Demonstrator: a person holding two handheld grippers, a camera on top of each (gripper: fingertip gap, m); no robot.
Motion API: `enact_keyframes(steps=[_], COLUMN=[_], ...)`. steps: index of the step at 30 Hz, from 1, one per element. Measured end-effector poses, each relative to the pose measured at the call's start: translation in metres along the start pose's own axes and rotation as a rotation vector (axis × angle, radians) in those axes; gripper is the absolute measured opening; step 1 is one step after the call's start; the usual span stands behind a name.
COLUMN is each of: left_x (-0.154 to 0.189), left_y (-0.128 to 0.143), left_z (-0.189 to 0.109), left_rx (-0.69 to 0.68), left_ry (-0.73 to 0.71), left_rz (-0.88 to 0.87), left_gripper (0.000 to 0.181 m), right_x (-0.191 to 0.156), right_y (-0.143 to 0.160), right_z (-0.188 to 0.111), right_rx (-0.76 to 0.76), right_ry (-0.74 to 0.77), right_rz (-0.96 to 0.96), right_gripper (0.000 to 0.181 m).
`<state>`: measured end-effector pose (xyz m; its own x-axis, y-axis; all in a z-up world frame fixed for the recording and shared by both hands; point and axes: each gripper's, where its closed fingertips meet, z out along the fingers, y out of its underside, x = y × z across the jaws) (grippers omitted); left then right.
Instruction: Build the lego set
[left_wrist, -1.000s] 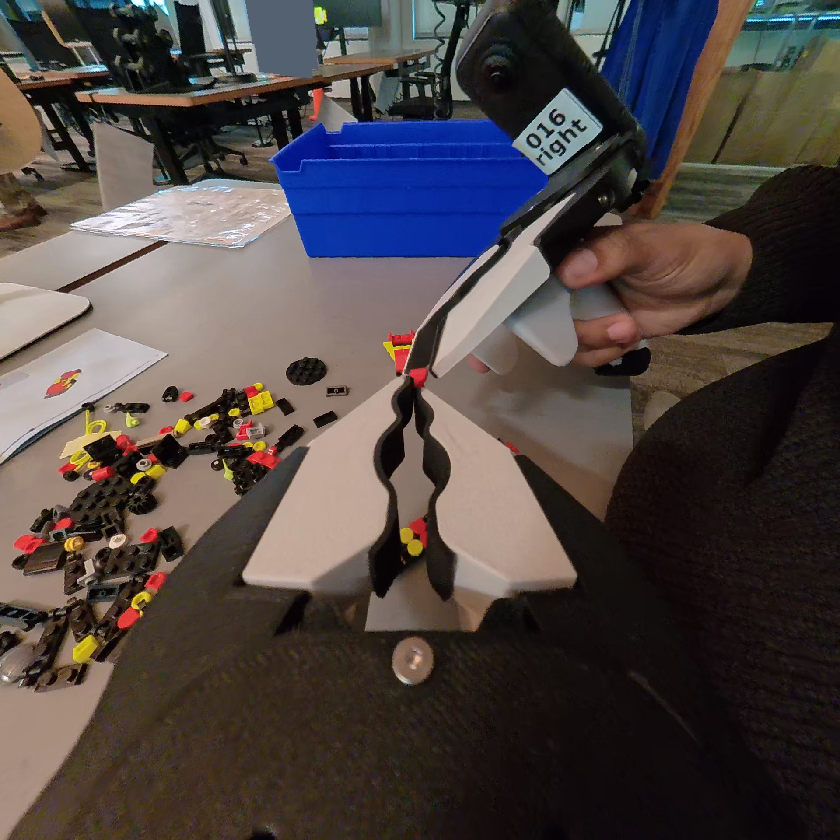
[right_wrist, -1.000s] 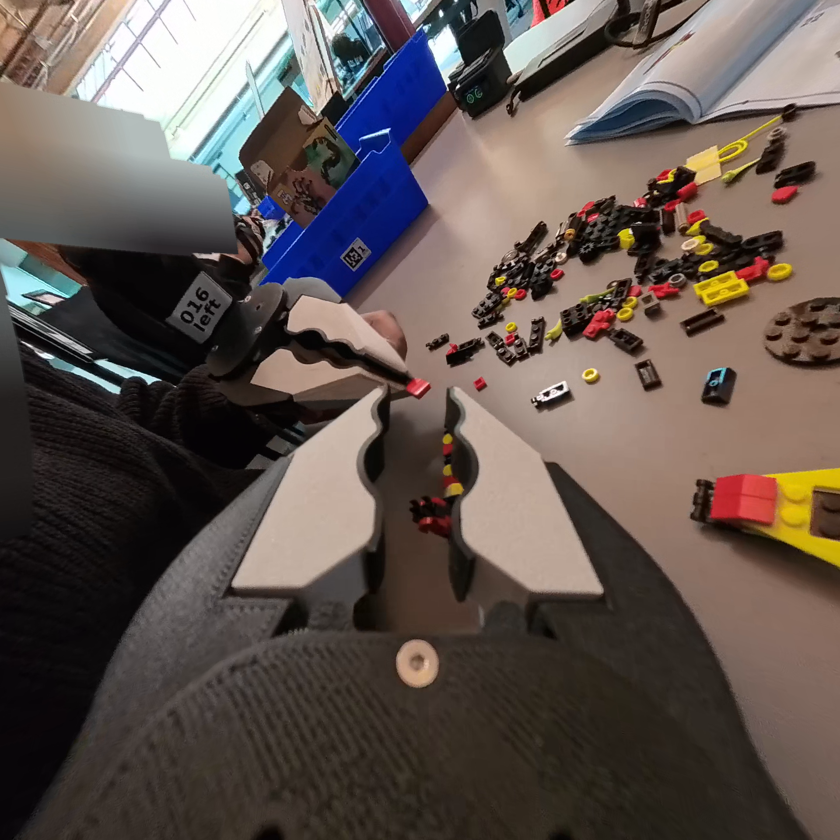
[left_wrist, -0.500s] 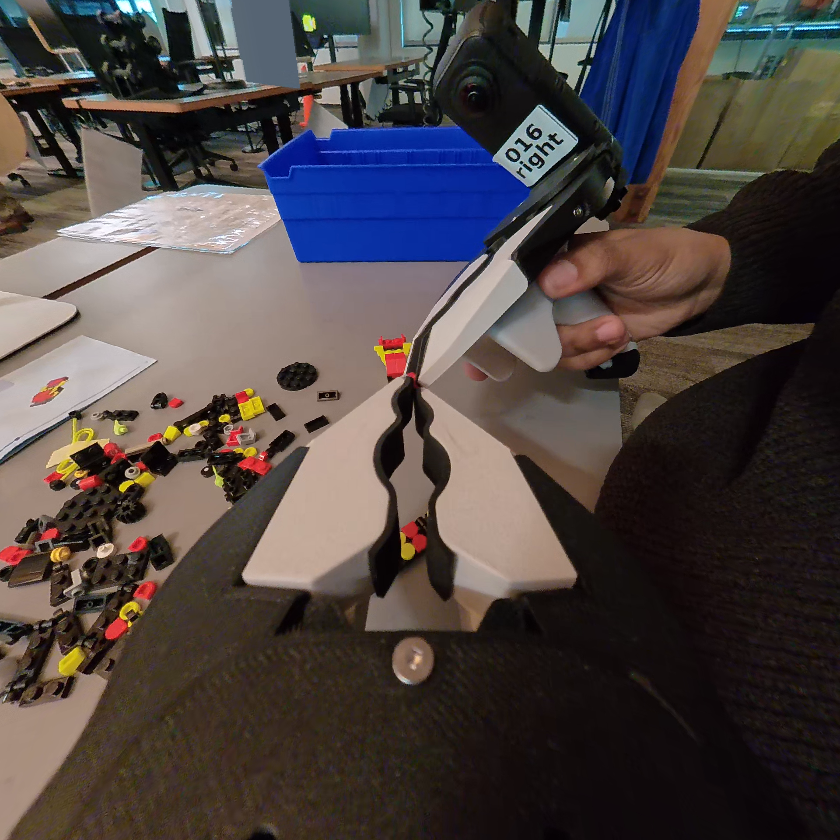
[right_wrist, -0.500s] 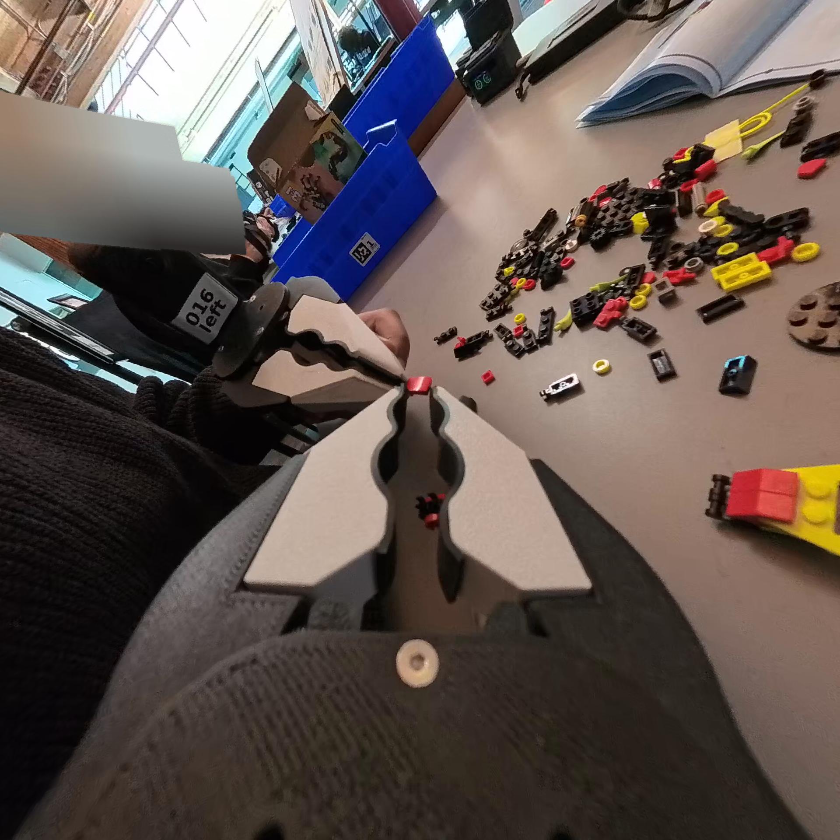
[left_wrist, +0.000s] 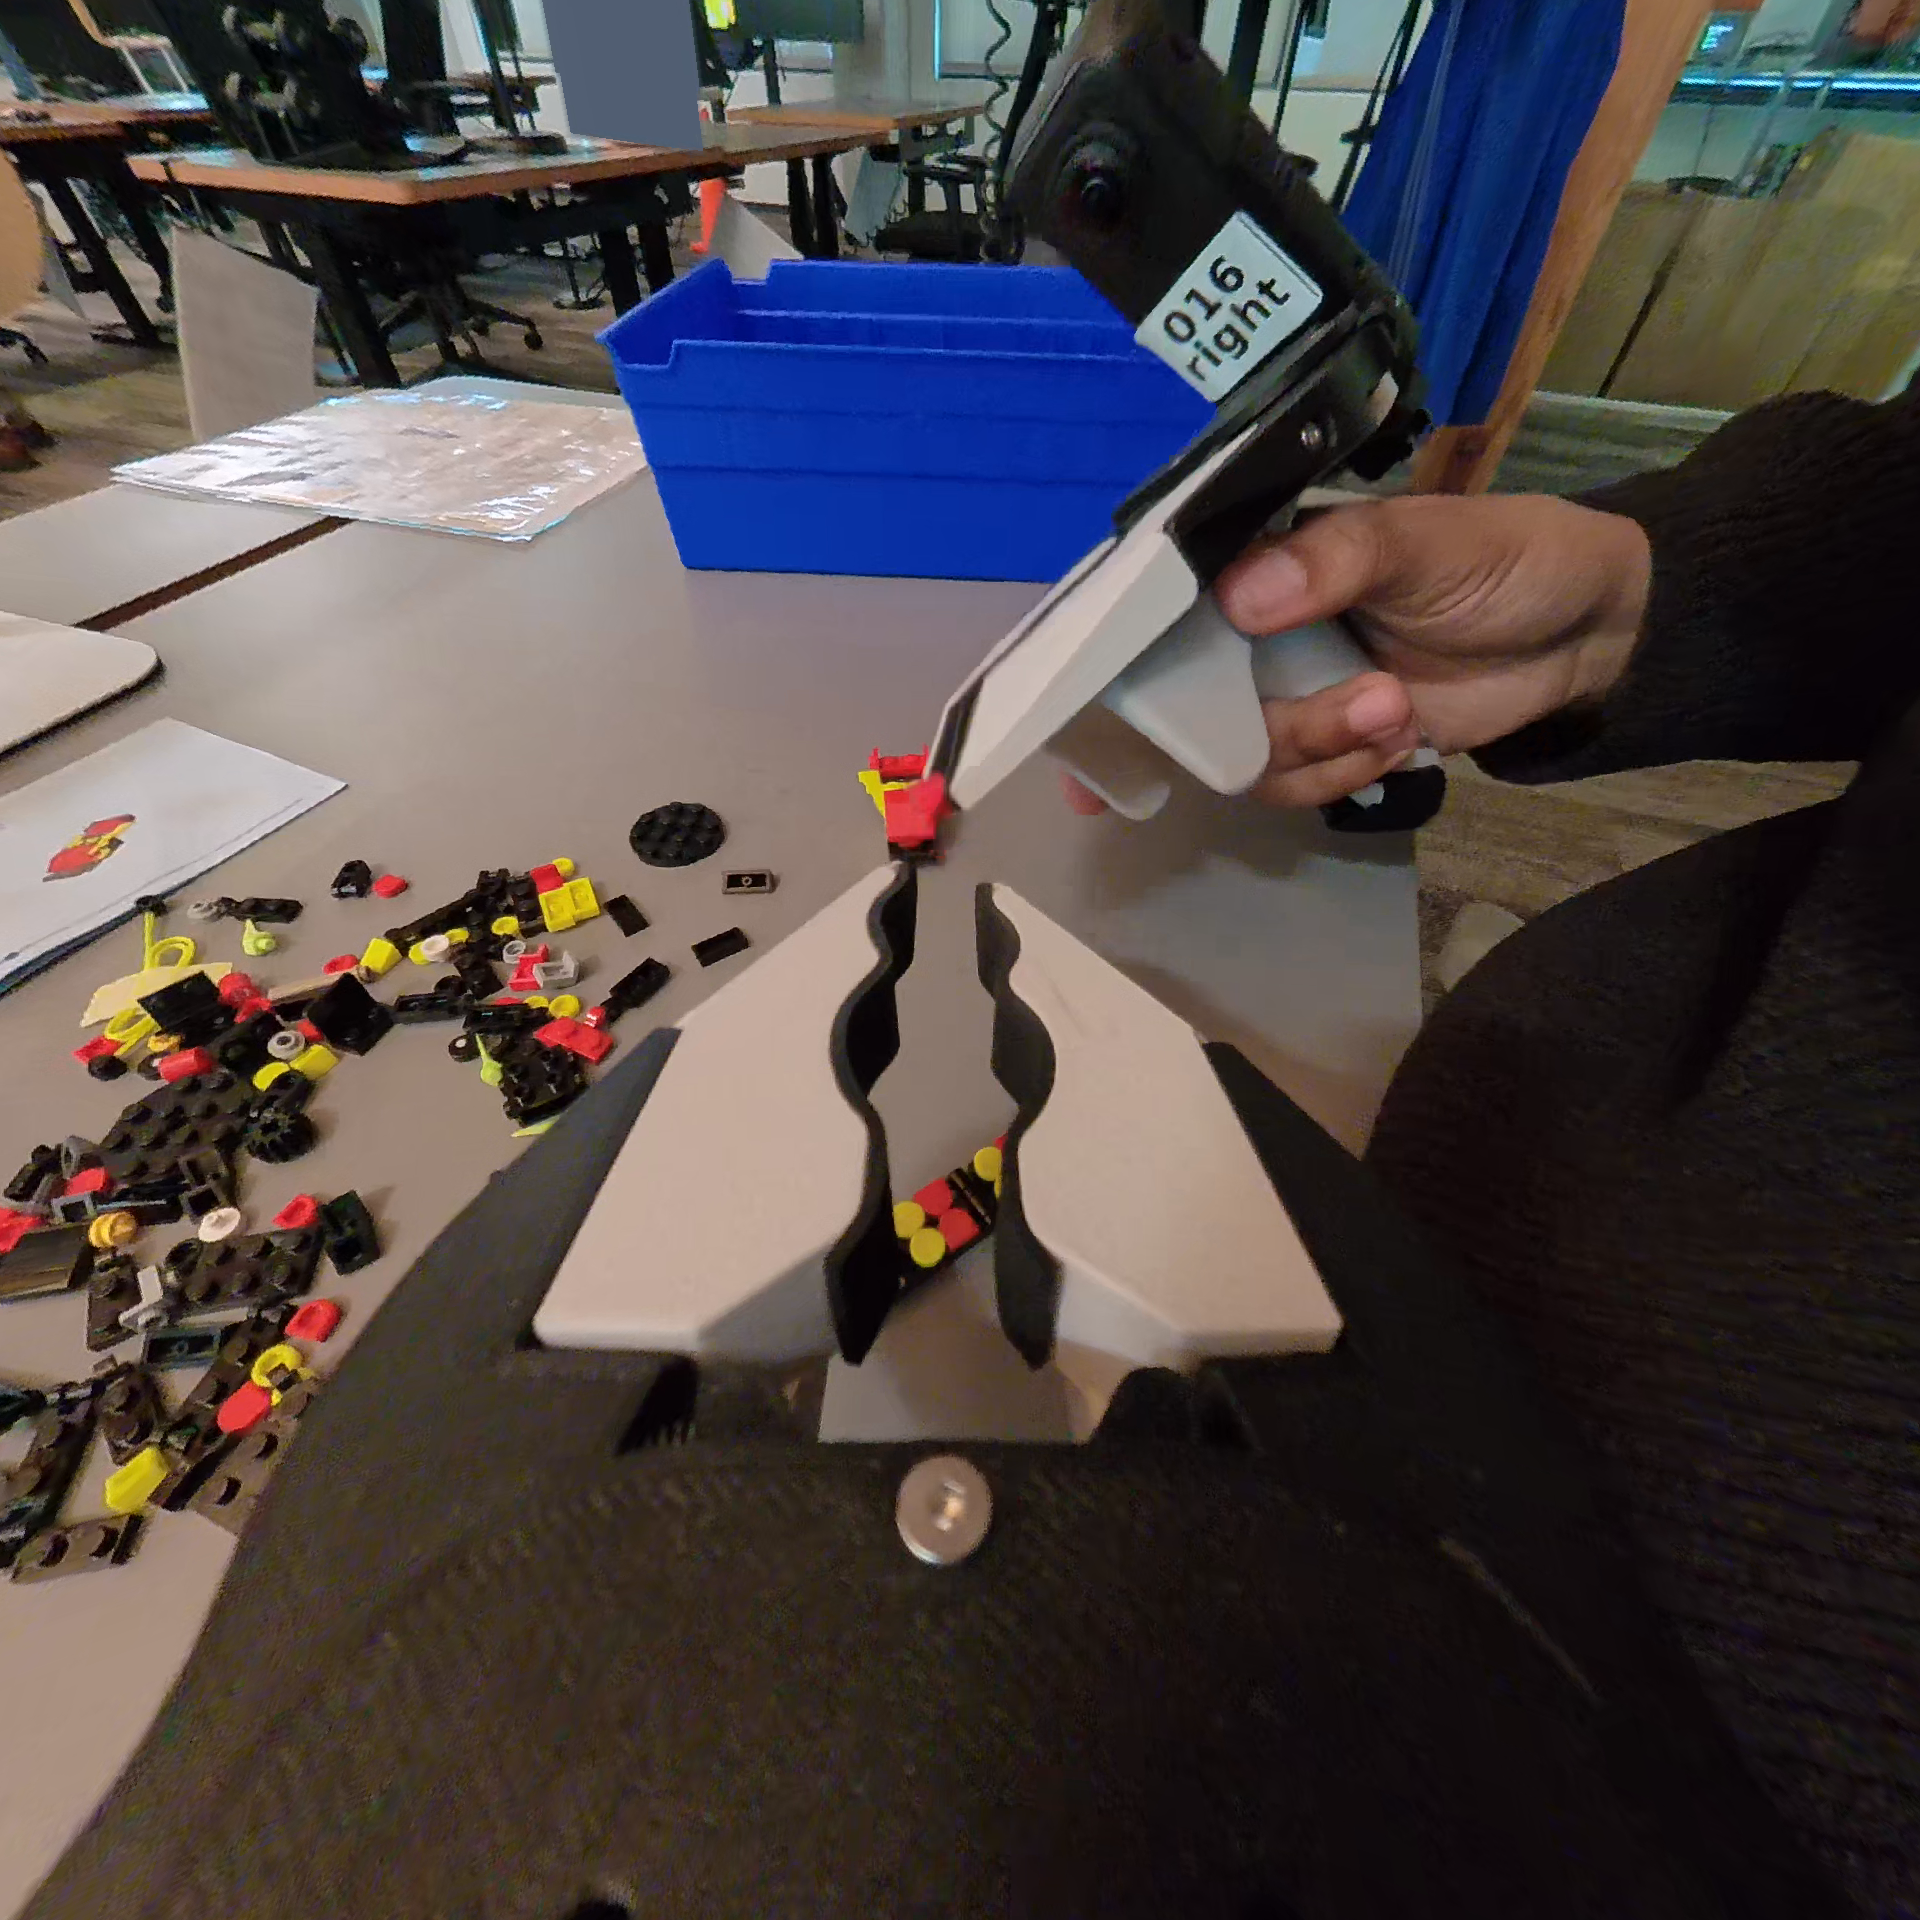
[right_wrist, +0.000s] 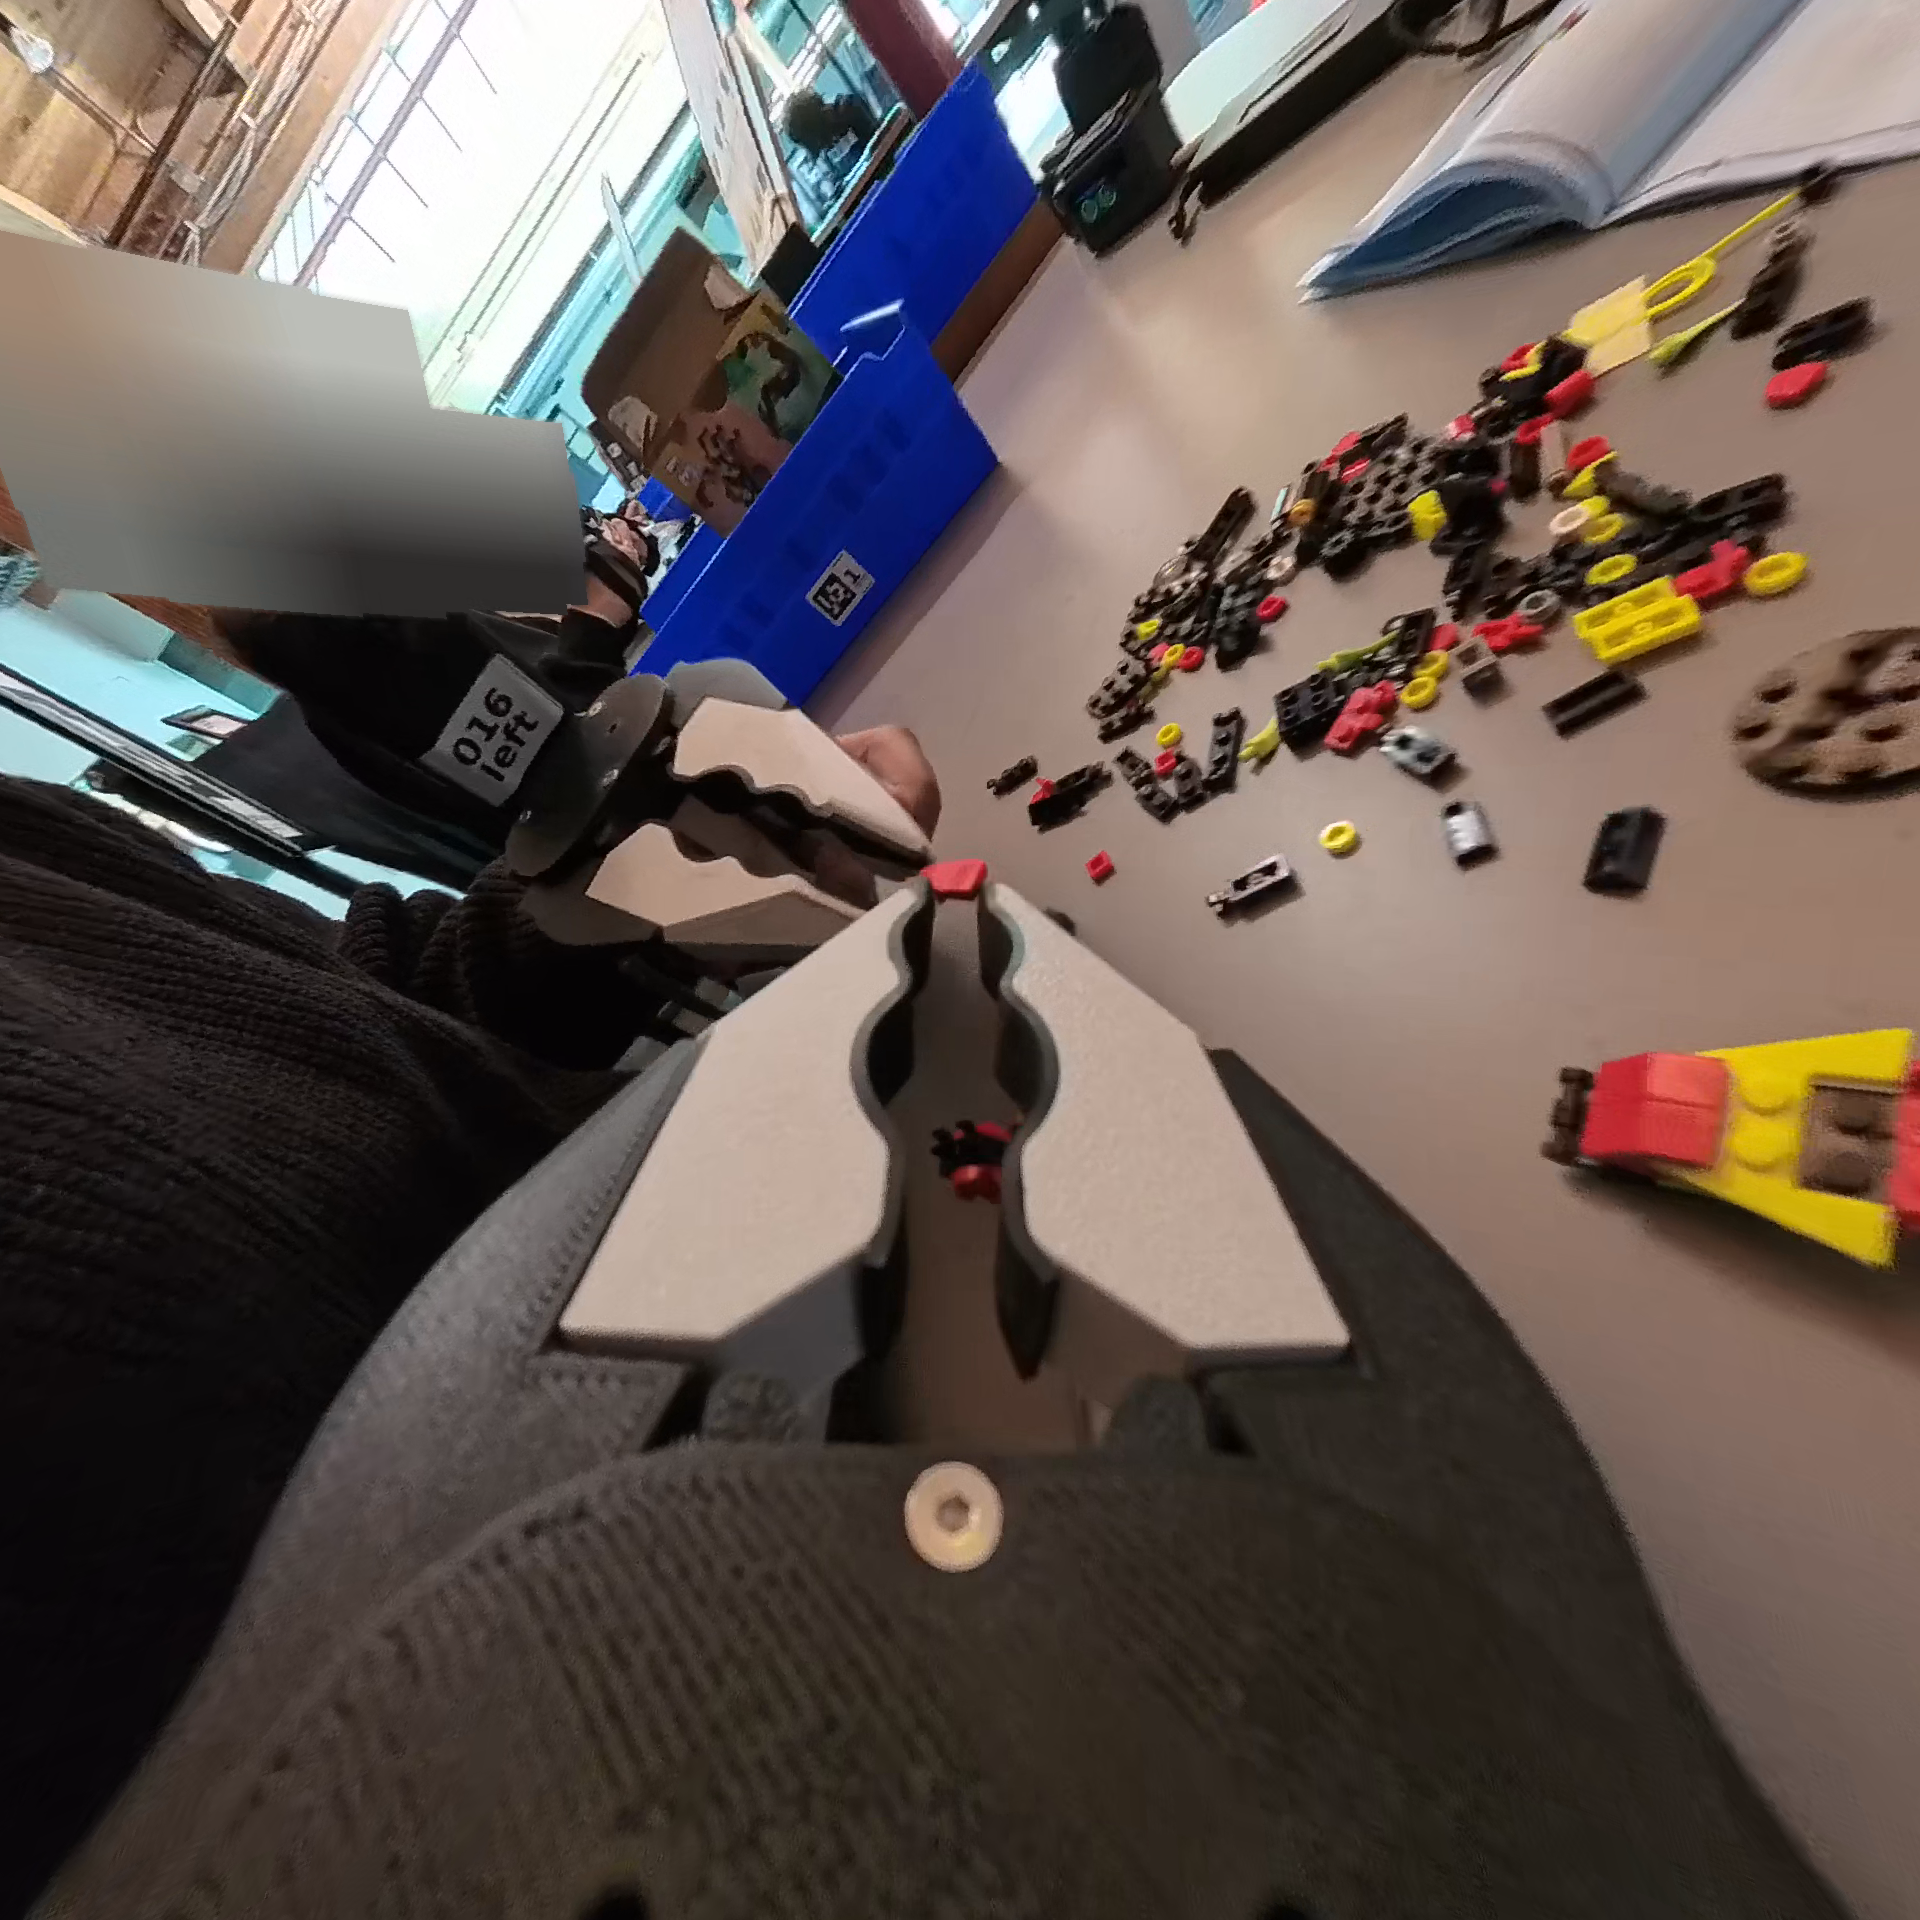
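Red piece (right_wrist: 954, 878) pinched at right gripper (right_wrist: 951, 902) fingers' tips; left gripper (left_wrist: 943, 896) fingers parted, empty; tiny, rigid, slick — hold flat sides

Your loose lego pieces (left_wrist: 312, 1049) lie scattered on the table (left_wrist: 499, 665), left of your left gripper (left_wrist: 943, 896). The round plate (left_wrist: 676, 833) sits at their far edge, with the instruction booklet (left_wrist: 135, 831) farther left. Behind them stands the bin (left_wrist: 894, 447), a plastic sheet (left_wrist: 405, 468) to its left. The partly built model (right_wrist: 1756, 1132) rests on the table right of your right gripper (right_wrist: 954, 902), near the loose pieces. The two grippers' tips meet above the table.
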<state>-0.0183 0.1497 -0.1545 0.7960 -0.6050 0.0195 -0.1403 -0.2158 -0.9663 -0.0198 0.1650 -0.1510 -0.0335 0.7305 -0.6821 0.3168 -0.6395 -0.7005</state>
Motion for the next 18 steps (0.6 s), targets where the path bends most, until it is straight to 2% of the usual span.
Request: enact_keyframes(steps=[5,8,12,15,18], left_x=[-0.005,-0.011,-0.014,-0.007,-0.011], left_y=[0.002,0.006,0.004,0.014,0.018], left_z=[-0.001,0.002,0.02,0.048,0.072], left_rx=[-0.011,-0.034,-0.083,-0.254,-0.352], left_ry=[-0.021,-0.05,-0.066,-0.017,-0.013], left_rz=[-0.006,-0.024,-0.114,-0.113,-0.04], left_gripper=[0.008,0.007,0.02,0.034,0.037], right_x=[0.053,0.091,0.102,0.11,0.11], right_y=[-0.027,-0.023,-0.029,-0.014,-0.01], right_z=[-0.048,-0.071,-0.075,-0.07,-0.068], right_rx=[0.014,-0.048,-0.015,-0.091,-0.101], right_ry=[0.184,0.28,0.227,0.217,0.204], right_rz=[-0.08,-0.061,0.03,0.077,0.122], right_gripper=[0.006,0.006,0.006,0.006,0.006])
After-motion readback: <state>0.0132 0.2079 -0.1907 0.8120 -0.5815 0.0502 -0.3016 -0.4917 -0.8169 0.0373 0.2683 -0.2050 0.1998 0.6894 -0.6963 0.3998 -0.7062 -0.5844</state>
